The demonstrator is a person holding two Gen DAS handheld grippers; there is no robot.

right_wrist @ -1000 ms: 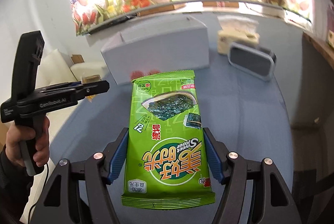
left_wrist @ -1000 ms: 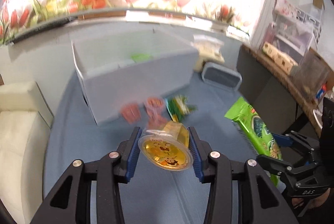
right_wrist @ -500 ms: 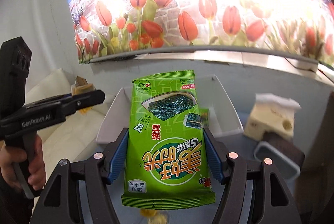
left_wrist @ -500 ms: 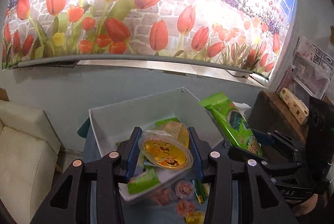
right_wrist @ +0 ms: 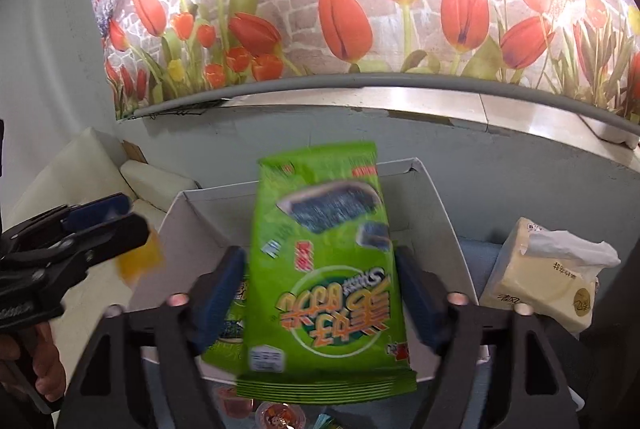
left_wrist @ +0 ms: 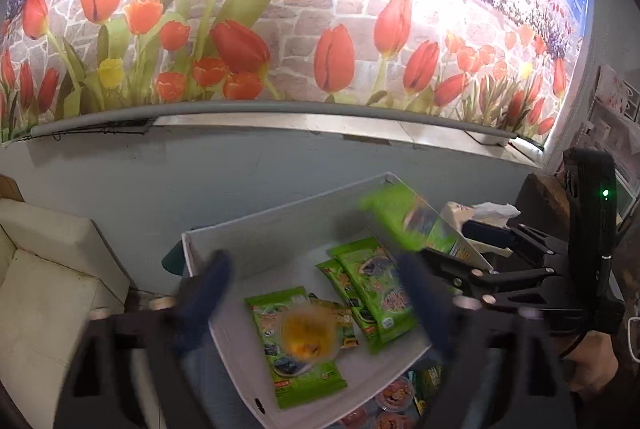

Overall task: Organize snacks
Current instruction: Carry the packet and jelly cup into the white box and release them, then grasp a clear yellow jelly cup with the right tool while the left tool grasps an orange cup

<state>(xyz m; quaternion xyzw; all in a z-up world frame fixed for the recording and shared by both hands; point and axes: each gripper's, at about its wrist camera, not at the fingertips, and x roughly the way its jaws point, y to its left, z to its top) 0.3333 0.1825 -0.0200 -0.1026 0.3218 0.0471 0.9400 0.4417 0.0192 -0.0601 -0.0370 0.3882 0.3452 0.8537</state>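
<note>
Left wrist view: half a second ago your left tongs [left_wrist: 316, 303] squeezed the yellow jelly cup [left_wrist: 307, 333]; now they are wide apart and the blurry cup is dropping into the white box [left_wrist: 276, 229], so that snack is nearly put away. Your right tongs [right_wrist: 320, 293] look spread wider too, maybe letting go of the green seaweed bag [right_wrist: 320, 261] over the box. The bag's long side points away from you toward the tulip wall [right_wrist: 360, 9].
</note>
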